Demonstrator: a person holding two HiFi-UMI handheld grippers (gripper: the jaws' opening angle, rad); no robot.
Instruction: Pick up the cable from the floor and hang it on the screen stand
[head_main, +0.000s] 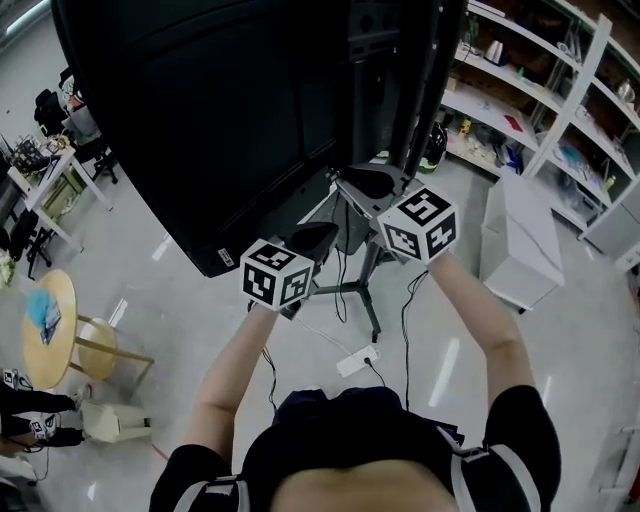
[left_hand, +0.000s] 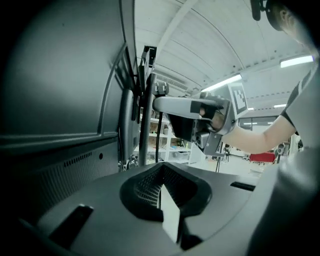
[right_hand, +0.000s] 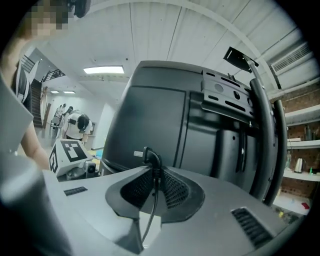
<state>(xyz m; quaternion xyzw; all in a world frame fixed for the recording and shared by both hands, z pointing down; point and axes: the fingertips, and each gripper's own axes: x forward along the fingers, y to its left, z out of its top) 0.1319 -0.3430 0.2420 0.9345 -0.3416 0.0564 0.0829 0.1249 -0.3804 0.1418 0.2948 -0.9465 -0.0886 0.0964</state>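
Note:
A thin black cable (right_hand: 152, 200) ends in a black plug (right_hand: 146, 155) that sticks up past the fingertips of my right gripper (right_hand: 150, 167), which is shut on it. In the head view that gripper (head_main: 366, 181) is raised close behind the big black screen (head_main: 220, 120), beside the stand's pole (head_main: 420, 90), and the cable (head_main: 405, 330) hangs from it towards the floor. To its left and a little lower is my left gripper (head_main: 322, 237). Its jaws (left_hand: 161, 172) look shut, with nothing visible between them. The right gripper (left_hand: 215, 120) shows ahead in the left gripper view.
The stand's wheeled legs (head_main: 350, 290) spread on the floor below, with a white power strip (head_main: 357, 361) and more leads near them. A white cabinet (head_main: 525, 240) and shelving (head_main: 540, 90) are on the right. On the left are a round wooden table (head_main: 50, 330) and another person (head_main: 30, 410).

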